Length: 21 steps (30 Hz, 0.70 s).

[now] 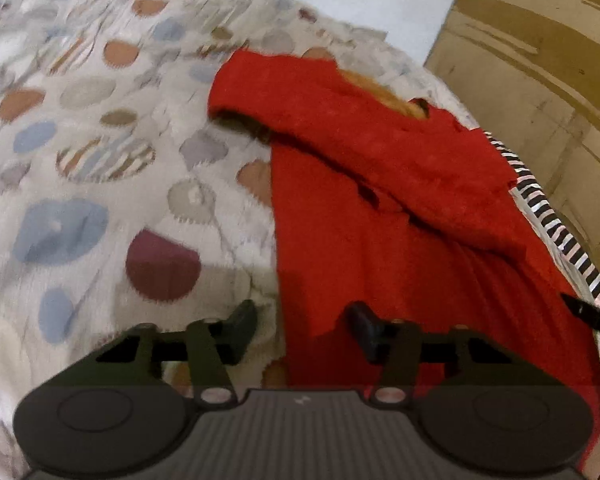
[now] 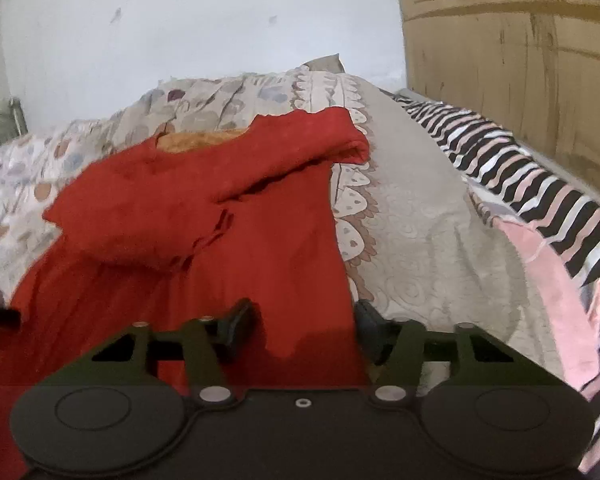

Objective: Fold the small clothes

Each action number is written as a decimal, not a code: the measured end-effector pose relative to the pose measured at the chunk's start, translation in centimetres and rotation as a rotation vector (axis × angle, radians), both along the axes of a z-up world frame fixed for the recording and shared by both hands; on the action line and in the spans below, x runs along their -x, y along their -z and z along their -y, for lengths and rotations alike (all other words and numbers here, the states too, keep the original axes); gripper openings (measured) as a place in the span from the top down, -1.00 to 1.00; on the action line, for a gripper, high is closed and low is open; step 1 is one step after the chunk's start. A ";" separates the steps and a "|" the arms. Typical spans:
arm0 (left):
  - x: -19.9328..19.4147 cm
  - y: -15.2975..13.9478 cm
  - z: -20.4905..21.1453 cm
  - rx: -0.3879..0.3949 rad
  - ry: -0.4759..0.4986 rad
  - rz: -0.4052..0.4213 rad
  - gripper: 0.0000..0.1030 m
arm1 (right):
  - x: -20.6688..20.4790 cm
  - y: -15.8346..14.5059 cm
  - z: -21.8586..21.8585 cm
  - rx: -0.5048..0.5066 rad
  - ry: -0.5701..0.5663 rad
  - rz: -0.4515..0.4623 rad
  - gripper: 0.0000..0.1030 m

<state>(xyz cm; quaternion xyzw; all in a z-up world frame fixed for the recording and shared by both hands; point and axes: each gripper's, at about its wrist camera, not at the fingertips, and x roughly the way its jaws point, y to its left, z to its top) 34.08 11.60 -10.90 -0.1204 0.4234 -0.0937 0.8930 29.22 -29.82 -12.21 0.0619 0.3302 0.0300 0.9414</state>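
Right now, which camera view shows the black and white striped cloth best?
The right wrist view: there the striped cloth runs wide and unobstructed along the bed's right side, beside the red garment. The left wrist view shows only a narrow strip of it past the garment's edge.

The dress (image 1: pixel 400 208) is plain red, with an orange patch at the neck, perhaps its lining. The bedspread (image 1: pixel 100 128) is off-white with blue, rust, grey and maroon ovals, some striped. A second cloth (image 2: pixel 532 184) has black, white and pink stripes. The wall (image 2: pixel 200 32) is pale blue-white.
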 end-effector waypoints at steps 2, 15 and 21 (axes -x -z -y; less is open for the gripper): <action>0.1 -0.1 -0.2 0.036 -0.008 -0.030 0.74 | 0.5 0.1 0.1 -0.009 -0.001 -0.007 0.29; 2.9 -3.2 -2.5 -0.047 -0.046 -0.009 0.89 | 4.4 -3.7 1.9 0.046 0.031 0.014 0.86; 3.1 -1.6 -2.5 0.037 -0.034 -0.031 0.77 | 5.2 -1.9 2.3 -0.051 0.060 -0.014 0.81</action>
